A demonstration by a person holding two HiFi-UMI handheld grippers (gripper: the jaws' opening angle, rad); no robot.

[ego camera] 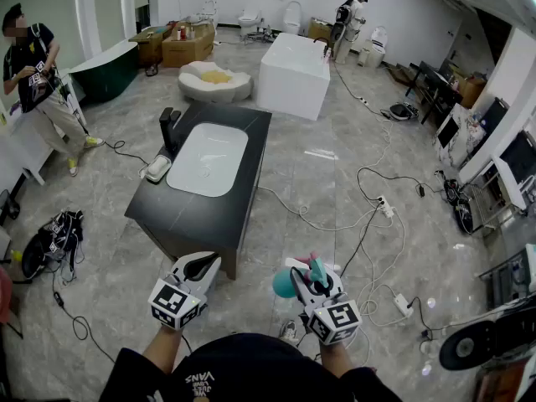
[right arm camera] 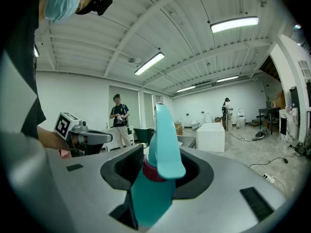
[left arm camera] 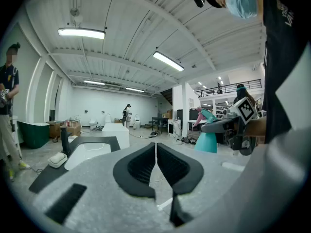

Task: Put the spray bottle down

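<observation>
Between the jaws of the right gripper [right arm camera: 158, 171] sits the teal spray bottle [right arm camera: 164, 142] — clamped, in mid-air

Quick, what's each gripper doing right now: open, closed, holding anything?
Left gripper: closed, nothing between its jaws.
Right gripper: closed on the teal spray bottle.

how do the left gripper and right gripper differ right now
The left gripper's jaws are together; the right gripper's are held apart by the teal spray bottle. The left gripper is empty; the right gripper grips the bottle near its neck. Both carry a marker cube.
</observation>
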